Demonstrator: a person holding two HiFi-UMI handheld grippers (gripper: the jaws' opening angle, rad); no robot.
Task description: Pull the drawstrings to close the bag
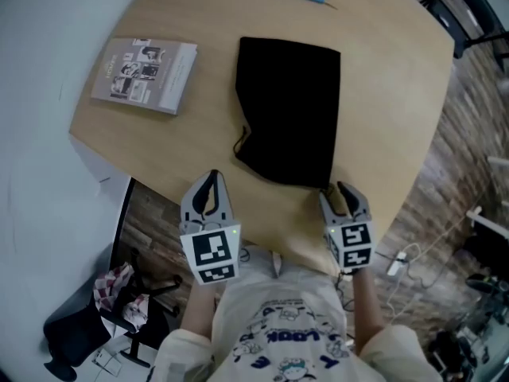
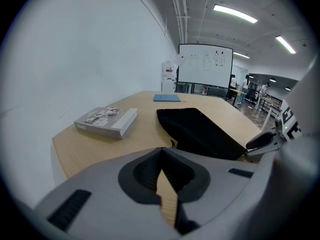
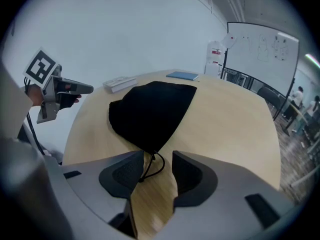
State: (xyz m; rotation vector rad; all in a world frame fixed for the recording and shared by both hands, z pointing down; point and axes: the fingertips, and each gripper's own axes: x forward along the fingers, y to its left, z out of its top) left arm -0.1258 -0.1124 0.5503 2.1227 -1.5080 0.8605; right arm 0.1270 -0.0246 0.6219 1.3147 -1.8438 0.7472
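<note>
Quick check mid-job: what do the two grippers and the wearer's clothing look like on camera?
Both the left gripper and the right gripper have grey plastic jaws with dark ribbed pads. Each carries a white cube bearing black square markers. The person wears a white shirt with blue print.

Book (image 1: 144, 74) left of bag (image 1: 290, 110)

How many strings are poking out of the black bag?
2. The left drawstring sticks out at the bag's left edge; the right drawstring loops on the table between the right gripper's open jaws. More cord may be hidden inside the bag.
</note>
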